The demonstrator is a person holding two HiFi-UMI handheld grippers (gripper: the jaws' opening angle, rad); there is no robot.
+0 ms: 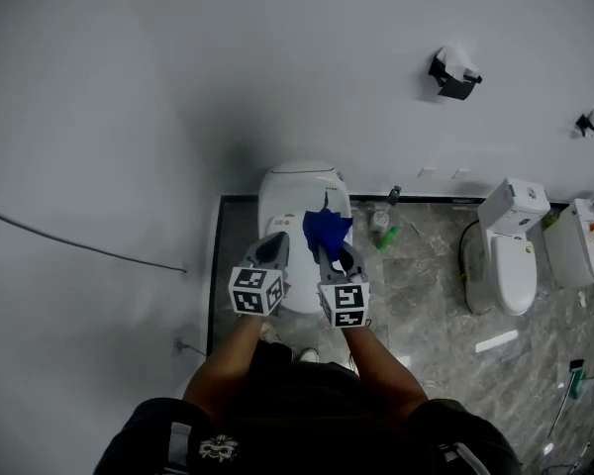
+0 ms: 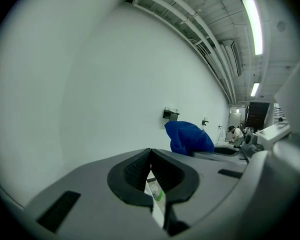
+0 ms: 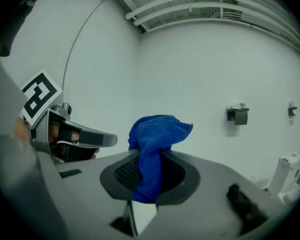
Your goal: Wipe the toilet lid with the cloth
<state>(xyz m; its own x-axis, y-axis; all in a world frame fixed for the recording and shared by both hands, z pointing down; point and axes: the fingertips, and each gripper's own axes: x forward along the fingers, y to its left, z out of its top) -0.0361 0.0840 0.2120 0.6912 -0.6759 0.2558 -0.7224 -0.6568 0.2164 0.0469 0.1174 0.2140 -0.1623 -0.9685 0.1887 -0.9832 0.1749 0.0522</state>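
Two grippers side by side above one toilet lid. Left gripper: jaws pressed together, empty. Right gripper: clamped on the one blue cloth, bunched past the tips, over the lid. Second toilet and third toilet well apart, rightward.

Left gripper fingers together; right gripper clamping cloth.

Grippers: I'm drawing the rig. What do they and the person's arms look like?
Both the left gripper and the right gripper are grey moulded shells, each carrying a white cube with black square markers. Each claw has black ribbed pads. No cables show. The person wears a dark short-sleeved top with grey-striped sleeves.
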